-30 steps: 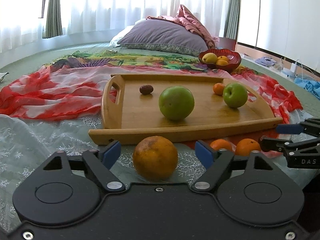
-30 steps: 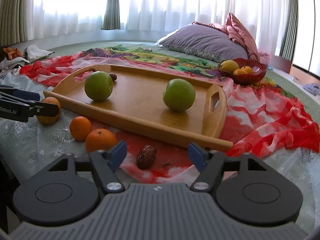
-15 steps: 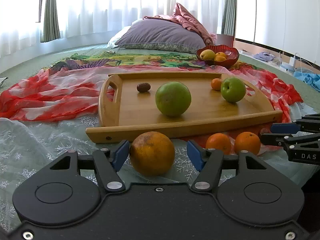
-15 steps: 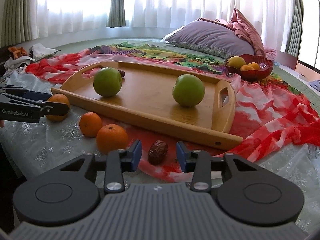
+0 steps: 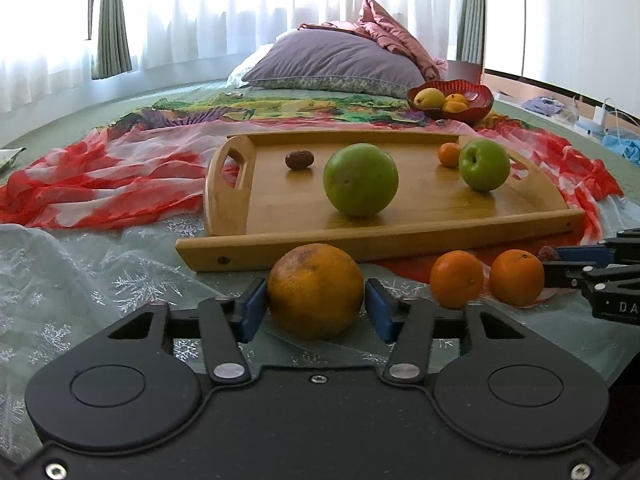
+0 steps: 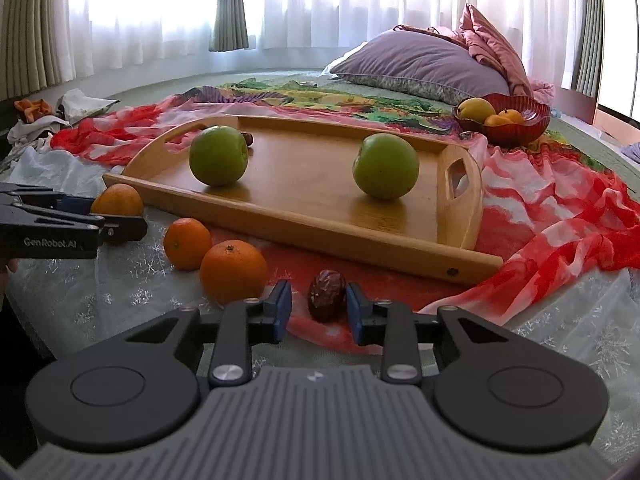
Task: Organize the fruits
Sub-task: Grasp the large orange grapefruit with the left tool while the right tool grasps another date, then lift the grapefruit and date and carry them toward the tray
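The big orange [image 5: 315, 290] sits on the bed in front of the tray [image 5: 400, 236]; we judge it firm, rounded and apt to roll, so our left tool [image 5: 316, 310] presses its widest part. Our right tool [image 6: 319, 312] brackets the soft, light date [image 6: 326, 295], not yet touching.

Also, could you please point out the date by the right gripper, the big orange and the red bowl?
date [image 6: 326, 295], right wrist view, middle of its wrinkled skin.
big orange [image 5: 315, 290], left wrist view, centre of its peel.
red bowl [image 5: 478, 103], left wrist view, right rim.
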The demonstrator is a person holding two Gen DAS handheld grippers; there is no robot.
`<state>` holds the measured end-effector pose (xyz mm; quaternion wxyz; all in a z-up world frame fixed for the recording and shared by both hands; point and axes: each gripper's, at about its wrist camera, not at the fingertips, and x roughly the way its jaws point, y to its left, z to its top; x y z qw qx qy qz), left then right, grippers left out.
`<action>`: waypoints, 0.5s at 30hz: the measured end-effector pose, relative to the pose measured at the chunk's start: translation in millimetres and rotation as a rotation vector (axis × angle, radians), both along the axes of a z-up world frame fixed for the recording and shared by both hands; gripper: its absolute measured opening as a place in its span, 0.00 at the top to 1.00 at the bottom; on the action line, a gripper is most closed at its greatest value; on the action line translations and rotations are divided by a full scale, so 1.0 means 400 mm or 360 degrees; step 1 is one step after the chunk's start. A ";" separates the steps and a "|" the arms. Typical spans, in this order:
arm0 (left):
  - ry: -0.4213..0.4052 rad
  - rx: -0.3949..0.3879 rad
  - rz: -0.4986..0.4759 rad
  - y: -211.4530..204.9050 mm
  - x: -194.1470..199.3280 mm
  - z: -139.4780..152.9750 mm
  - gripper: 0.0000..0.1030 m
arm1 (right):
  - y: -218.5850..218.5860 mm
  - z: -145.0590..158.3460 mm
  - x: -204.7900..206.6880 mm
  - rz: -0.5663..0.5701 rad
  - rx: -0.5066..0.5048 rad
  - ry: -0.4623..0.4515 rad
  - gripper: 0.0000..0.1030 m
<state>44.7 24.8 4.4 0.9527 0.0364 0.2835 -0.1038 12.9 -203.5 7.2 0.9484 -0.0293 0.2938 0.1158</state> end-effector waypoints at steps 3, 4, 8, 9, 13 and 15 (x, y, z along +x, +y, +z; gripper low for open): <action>0.0003 -0.0028 0.0026 0.003 0.000 0.007 0.54 | 0.002 0.002 0.002 -0.0004 -0.0004 -0.0007 0.76; -0.0003 -0.0018 0.0028 0.001 -0.001 0.010 0.54 | 0.003 0.003 0.002 -0.0009 -0.0012 -0.0010 0.78; -0.0040 0.0003 0.0022 -0.006 -0.004 0.029 0.54 | 0.005 0.012 0.000 -0.0009 -0.0019 -0.0031 0.78; -0.0049 -0.0004 0.0021 -0.007 -0.005 0.035 0.54 | 0.004 0.014 -0.002 -0.0009 -0.0018 -0.0039 0.78; -0.0087 -0.0005 0.0016 -0.012 -0.004 0.063 0.54 | 0.002 0.029 -0.001 -0.0023 -0.0025 -0.0071 0.78; -0.0100 -0.0008 0.0015 -0.014 -0.002 0.073 0.54 | 0.001 0.036 0.001 -0.0031 -0.0026 -0.0080 0.78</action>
